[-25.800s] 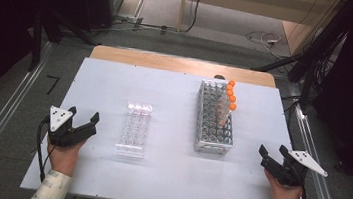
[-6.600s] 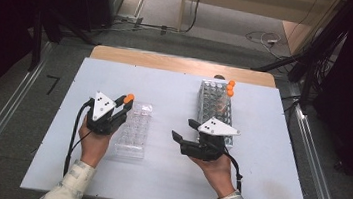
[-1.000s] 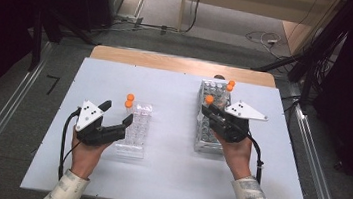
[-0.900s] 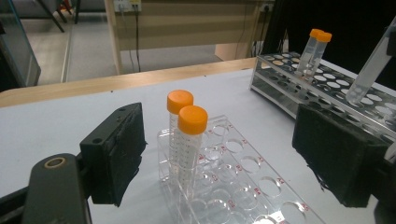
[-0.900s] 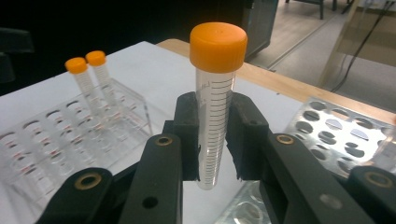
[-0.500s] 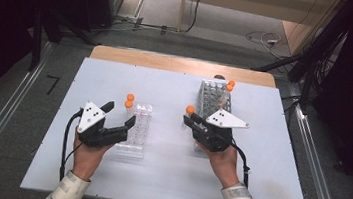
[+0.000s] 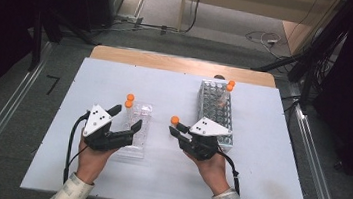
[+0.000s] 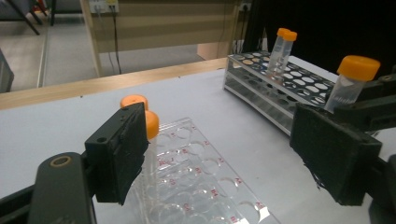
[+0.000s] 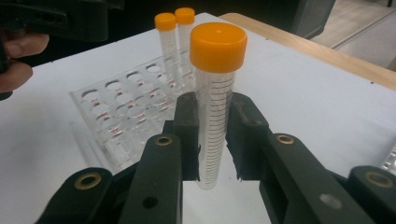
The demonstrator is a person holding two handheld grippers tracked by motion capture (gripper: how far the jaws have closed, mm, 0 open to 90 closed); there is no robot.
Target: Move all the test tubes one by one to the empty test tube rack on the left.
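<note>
My right gripper (image 7: 175,129) (image 9: 212,135) is shut on a clear tube with an orange cap (image 7: 175,120) (image 9: 217,93) and holds it upright, between the two racks. The clear plastic rack (image 7: 140,113) (image 8: 201,177) (image 9: 126,116) has two orange-capped tubes (image 7: 128,101) (image 8: 150,123) (image 9: 175,37) standing at its far end. My left gripper (image 7: 126,117) (image 8: 224,149) straddles this rack's near part. Its jaws have just been closing a little but stand wide, their pads off the rack. The held tube (image 8: 350,79) appears at the right of the left gripper view.
A grey tube rack (image 7: 215,114) (image 8: 280,88) stands to the right on the white table (image 7: 256,179), with two orange-capped tubes (image 7: 230,85) (image 8: 282,46) at its far end. A wooden strip (image 7: 168,62) runs along the table's far edge.
My right gripper has carried the tube left and slightly down, away from the grey rack toward the clear one. The left hand has barely moved.
</note>
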